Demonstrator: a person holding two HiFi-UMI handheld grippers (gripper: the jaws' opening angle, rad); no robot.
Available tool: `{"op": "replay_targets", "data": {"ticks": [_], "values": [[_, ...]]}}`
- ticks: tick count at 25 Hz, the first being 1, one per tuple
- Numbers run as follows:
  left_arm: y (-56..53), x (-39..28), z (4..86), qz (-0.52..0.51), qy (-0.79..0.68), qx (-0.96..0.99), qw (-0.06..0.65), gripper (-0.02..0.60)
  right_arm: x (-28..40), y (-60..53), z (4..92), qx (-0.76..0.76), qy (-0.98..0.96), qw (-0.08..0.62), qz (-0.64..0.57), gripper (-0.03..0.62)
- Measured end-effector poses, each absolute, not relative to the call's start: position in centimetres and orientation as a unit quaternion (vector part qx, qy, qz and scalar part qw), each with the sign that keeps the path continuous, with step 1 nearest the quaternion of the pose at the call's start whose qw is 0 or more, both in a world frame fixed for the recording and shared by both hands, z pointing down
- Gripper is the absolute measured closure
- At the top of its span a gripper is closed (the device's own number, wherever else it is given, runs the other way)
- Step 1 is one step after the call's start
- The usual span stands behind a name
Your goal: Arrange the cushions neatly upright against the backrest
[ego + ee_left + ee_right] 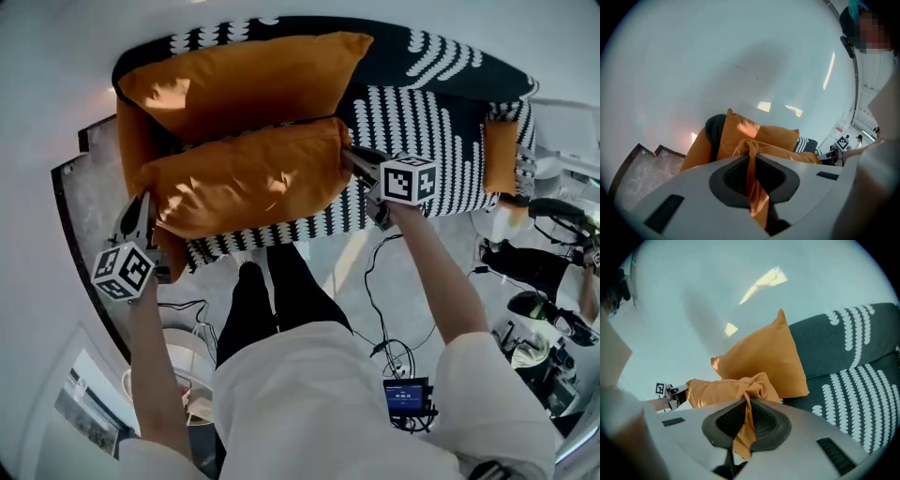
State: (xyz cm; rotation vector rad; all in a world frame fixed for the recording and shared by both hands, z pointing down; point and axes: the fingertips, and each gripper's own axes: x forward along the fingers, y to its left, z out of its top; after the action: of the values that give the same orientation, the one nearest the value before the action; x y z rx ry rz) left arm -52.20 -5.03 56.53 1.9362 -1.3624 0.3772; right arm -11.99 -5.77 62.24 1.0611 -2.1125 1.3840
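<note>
Orange cushions lie on a black sofa [422, 122] with white leaf-like print. The near cushion [244, 178] is stretched sideways over the front of the seat, held at both ends. The left gripper [142, 211] has its jaws pressed together on a pinch of orange fabric at that cushion's left corner; in the left gripper view the cloth [751, 157] runs as a thin fold between the dark pads. The right gripper [354, 159] pinches the opposite corner in the same way, and in the right gripper view a bunched flap of cover [747, 408] hangs between its closed pads. The far cushion [244, 80] rests behind the near one, leaning against the backrest, its lower edge touching the near cushion's upper edge. A smaller orange cushion [500, 157] sits by the sofa's right arm, well apart from the other two. The person stands just in front of the seat in black trousers [267, 300], with cables [380, 281] on the floor beside the legs
</note>
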Motion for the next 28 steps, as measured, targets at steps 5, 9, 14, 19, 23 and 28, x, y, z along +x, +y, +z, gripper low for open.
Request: {"op": "replay_targets", "data": {"ticks": [5,9,14,19,23,28], "values": [[-6.0,-50.6,51.6,0.096,-0.503,0.79,0.338,0.535,-9.8,-4.3,55.1,0.421,-0.767,0.149,0.46,0.556],[-5.3,-49.7,48.1,0.092,-0.492,0.808,0.31,0.537,-8.4,-2.4,49.8,0.451,-0.774,0.136,0.423,0.556],[-3.7,-47.5,44.2,0.087,-0.449,0.84,0.292,0.537,-5.6,1.9,43.6,0.512,-0.762,0.096,0.385,0.554],[-1.7,-44.2,43.1,0.08,-0.403,0.86,0.301,0.537,-2.6,6.9,40.5,0.565,-0.737,0.069,0.365,0.554],[-0.5,-41.1,42.9,0.087,-0.372,0.872,0.306,0.537,0.2,10.6,39.4,0.6,-0.712,0.055,0.359,0.554],[1.3,-34.9,42.2,0.109,-0.339,0.886,0.295,0.537,5.8,15.4,38.6,0.628,-0.689,0.037,0.36,0.554]]}}
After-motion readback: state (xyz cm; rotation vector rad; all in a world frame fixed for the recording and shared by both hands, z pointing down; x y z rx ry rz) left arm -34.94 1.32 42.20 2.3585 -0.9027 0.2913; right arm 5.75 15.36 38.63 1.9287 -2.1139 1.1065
